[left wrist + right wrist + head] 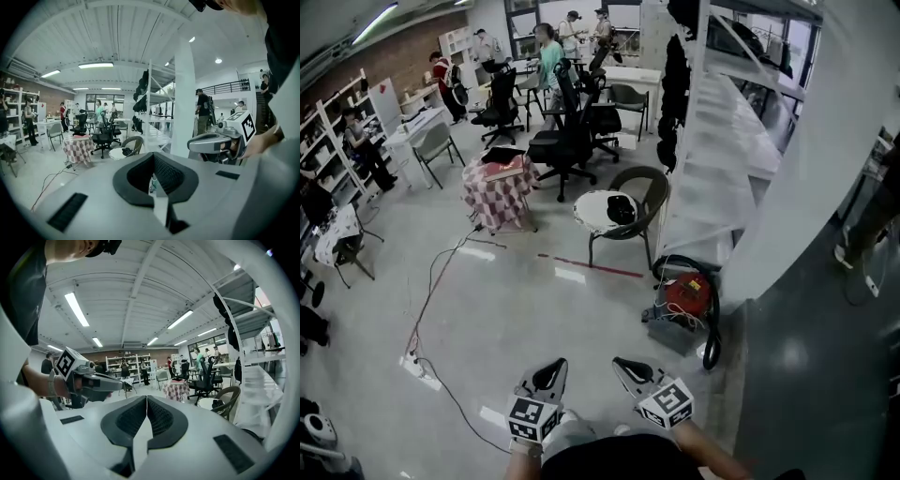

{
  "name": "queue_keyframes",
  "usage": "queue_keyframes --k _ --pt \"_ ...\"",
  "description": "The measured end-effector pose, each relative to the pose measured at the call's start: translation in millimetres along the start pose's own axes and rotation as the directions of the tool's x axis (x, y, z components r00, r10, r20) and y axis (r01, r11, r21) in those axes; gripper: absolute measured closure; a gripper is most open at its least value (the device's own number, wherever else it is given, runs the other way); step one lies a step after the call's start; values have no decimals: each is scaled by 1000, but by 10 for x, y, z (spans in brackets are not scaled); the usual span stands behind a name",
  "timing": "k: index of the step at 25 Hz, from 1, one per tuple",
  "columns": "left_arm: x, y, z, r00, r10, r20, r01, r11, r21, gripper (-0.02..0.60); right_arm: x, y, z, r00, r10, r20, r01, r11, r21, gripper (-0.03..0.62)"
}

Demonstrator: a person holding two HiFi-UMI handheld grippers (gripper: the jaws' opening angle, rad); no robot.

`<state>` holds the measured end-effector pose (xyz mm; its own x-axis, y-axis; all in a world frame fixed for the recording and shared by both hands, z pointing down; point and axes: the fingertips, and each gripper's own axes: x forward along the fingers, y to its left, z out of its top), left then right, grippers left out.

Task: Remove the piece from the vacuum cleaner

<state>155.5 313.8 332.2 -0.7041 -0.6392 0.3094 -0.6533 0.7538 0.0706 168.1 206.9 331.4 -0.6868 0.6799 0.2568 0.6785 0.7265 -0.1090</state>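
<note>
Vacuum (688, 296) is on the floor, well ahead of the fingers and off to their right. Left gripper (549, 373) and right gripper (630, 369) are both pinched closed, holding nothing. I'd step closer and open up before reaching.

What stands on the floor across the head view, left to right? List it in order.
White power strip → checkered-cloth table → round white table → red vacuum cleaner.
</note>
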Motion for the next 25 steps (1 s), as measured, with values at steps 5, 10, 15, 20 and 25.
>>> queue_keyframes --k 5,10,15,20,25 --pt "303 371 26 1000 -12 -6 12 1000 -17 565 368 -259 51 1000 -16 -14 17 1000 8 563" --pt "644 1005 65 999 -44 0 44 998 -38 565 1040 -522 188 999 -44 -32 44 999 -1 563" --pt "935 1844 210 995 -97 12 97 994 -44 565 1845 -797 457 994 -99 -35 99 995 -3 563" --pt "1133 2651 247 989 -145 17 145 989 -40 565 2523 -975 638 985 -169 -21 170 985 6 563" --pt "1361 3086 353 982 -187 40 188 982 -24 565 2857 -1190 698 971 -235 -35 235 972 14 563"
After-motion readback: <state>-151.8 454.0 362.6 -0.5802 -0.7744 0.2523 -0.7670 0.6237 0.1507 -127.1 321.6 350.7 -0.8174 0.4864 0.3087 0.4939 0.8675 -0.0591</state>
